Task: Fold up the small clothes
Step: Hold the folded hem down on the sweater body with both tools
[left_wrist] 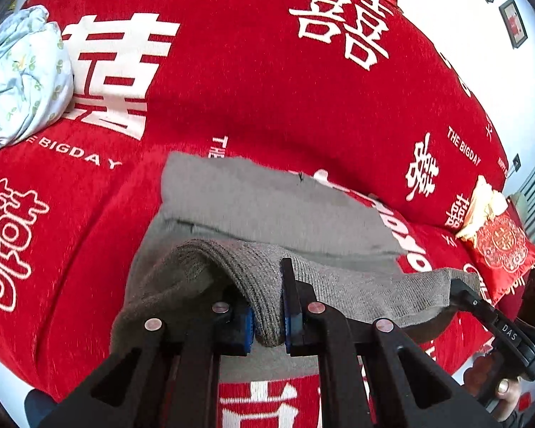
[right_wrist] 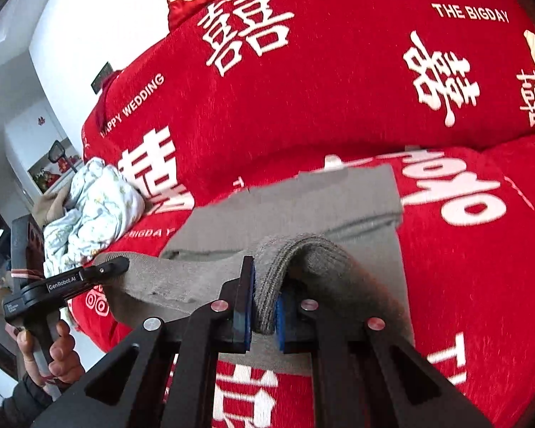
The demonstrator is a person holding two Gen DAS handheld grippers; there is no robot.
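Pinching the near hem of the grey garment (left_wrist: pixel 267 207) with both the left gripper (left_wrist: pixel 267 317) and right gripper (right_wrist: pixel 264 306) above the red bedspread (left_wrist: pixel 253 82), I judge the fold begun; next I carry that edge toward the far side.

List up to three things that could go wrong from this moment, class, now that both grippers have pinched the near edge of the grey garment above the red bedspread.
1. Each gripper, left and right, clamps only a small bunched fold of the grey garment; the knit could slip out.
2. The edge sags between the two grips, so the fold may land crooked.
3. The far part lies on the red bedspread and may drag and wrinkle.
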